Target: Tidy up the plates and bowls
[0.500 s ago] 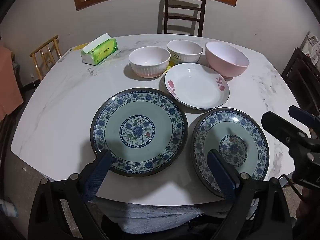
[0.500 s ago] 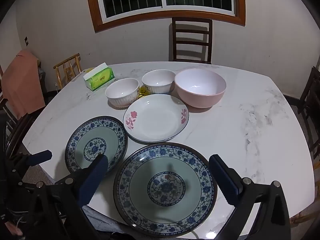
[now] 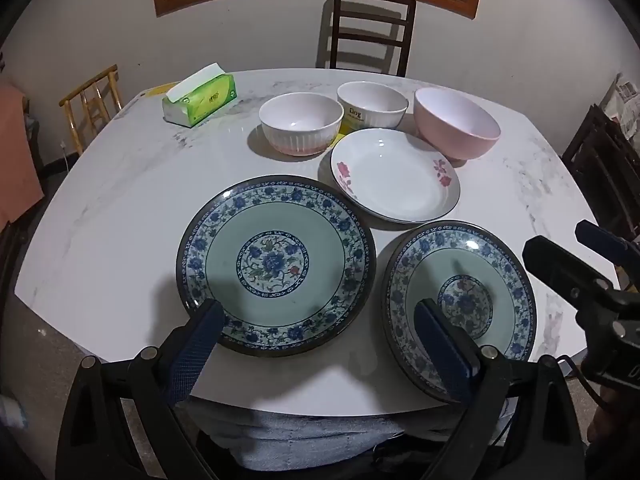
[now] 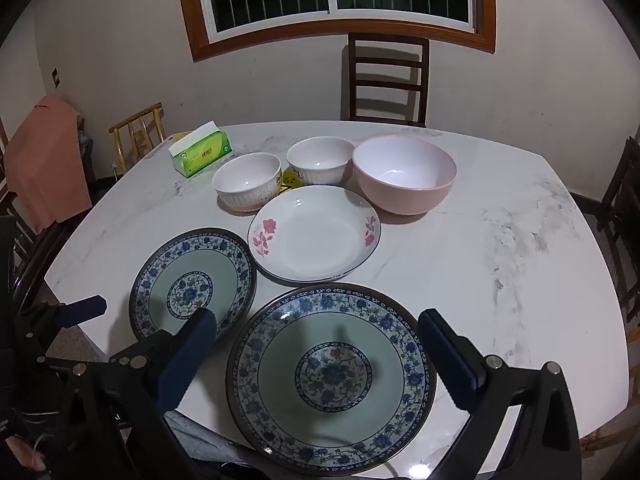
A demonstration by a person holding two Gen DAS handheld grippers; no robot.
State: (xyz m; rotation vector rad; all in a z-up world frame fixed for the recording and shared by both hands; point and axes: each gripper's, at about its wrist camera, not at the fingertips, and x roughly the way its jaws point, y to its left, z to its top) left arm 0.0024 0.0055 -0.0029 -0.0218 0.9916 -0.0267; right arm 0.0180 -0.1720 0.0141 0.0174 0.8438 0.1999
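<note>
Two blue floral plates lie at the table's near edge: the left one [image 3: 276, 266] [image 4: 192, 282] and the right one [image 3: 460, 300] [image 4: 332, 372]. A white plate with pink flowers [image 3: 394, 176] [image 4: 314, 234] lies behind them. Two white ribbed bowls [image 3: 300, 122] [image 3: 372, 105] and a pink bowl [image 3: 456, 122] [image 4: 404, 174] stand in a row at the back. My left gripper [image 3: 316, 322] is open and empty above the near edge. My right gripper [image 4: 316, 330] is open and empty over the right blue plate.
A green tissue box [image 3: 200, 98] sits at the back left of the marble table [image 3: 100, 216]. A dark chair [image 3: 368, 32] stands behind the table, a bamboo chair [image 3: 92, 104] at the left. The right gripper shows in the left wrist view [image 3: 580, 276].
Both grippers have drawn slightly closer to the plates; nothing on the table has moved.
</note>
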